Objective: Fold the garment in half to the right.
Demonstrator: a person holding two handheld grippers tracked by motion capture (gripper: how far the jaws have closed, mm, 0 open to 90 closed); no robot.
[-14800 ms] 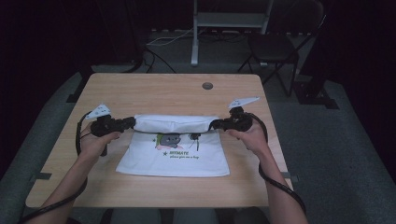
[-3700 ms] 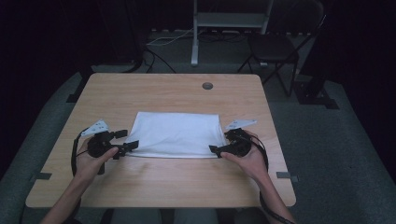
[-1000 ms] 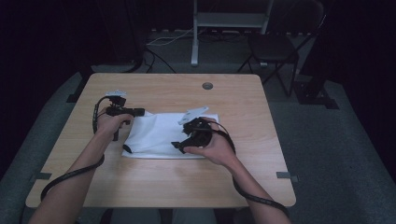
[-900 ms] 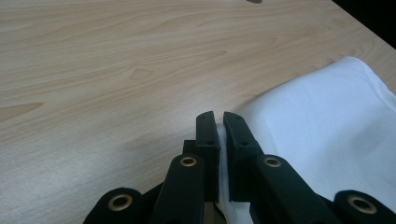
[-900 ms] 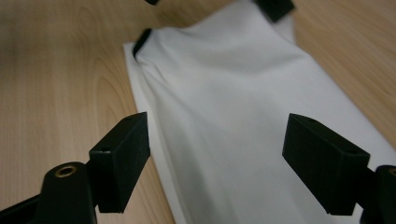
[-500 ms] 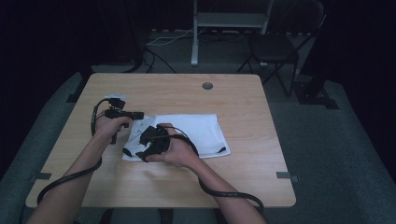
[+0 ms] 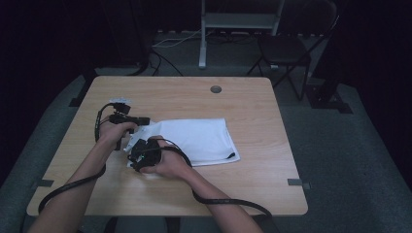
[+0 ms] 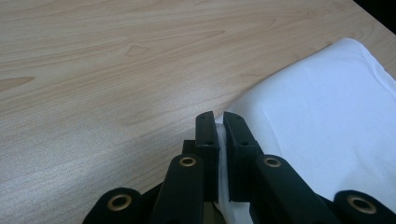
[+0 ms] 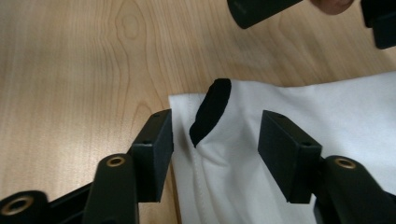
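**Both grippers at the left end of the folded cloth**

The left gripper (image 7: 145,120) lies level, pointing right, its jaws clamped on the far left edge of the white cloth (image 7: 199,141), which lies folded on the wooden table (image 7: 194,94). The right gripper (image 7: 132,156), with its forearm angled in from the near side, reaches across to the near left corner. Its jaws have just been closing and straddle that corner without pressing it.
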